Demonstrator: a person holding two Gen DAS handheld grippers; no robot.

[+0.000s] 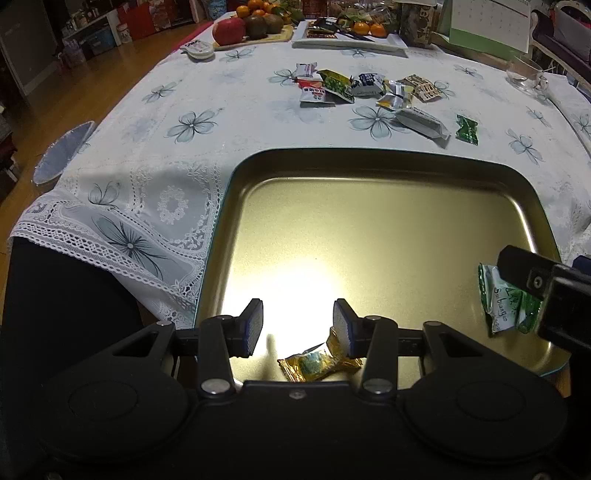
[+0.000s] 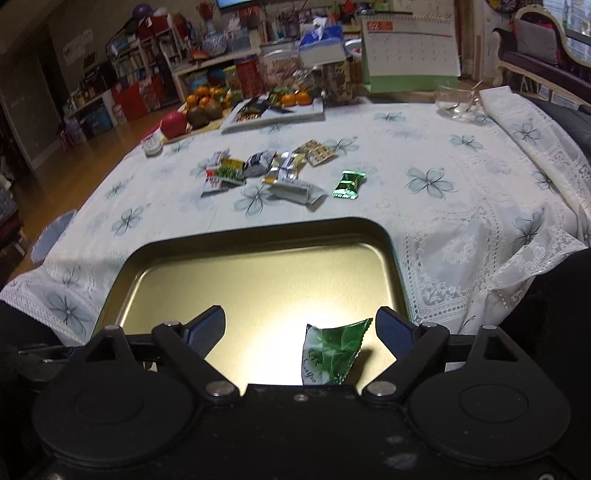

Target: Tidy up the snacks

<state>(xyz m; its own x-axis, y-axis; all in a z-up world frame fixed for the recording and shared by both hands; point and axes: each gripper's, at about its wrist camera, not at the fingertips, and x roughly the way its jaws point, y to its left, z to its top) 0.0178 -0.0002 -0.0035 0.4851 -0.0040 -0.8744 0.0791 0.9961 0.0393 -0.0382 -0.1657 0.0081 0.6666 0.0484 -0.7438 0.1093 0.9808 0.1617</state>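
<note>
A gold metal tray (image 1: 388, 221) lies at the table's near edge; it also shows in the right wrist view (image 2: 258, 280). My left gripper (image 1: 298, 328) is open over the tray's near side, with a gold-wrapped candy (image 1: 314, 363) lying on the tray just below its right finger. My right gripper (image 2: 301, 332) is open over the tray, with a green-and-white snack packet (image 2: 328, 354) lying between its fingers, nearer the right one. The packet (image 1: 506, 299) and a right finger (image 1: 524, 273) also show in the left wrist view. A pile of wrapped snacks (image 1: 369, 88) lies beyond the tray, also in the right wrist view (image 2: 266, 170).
A lone green candy (image 2: 348, 184) lies right of the pile. Farther back stand a white plate with oranges (image 2: 277, 109), a fruit board with an apple (image 1: 229, 31), a glass bowl (image 2: 458, 103) and a desk calendar (image 2: 410, 51). A white floral tablecloth (image 1: 166, 147) covers the table.
</note>
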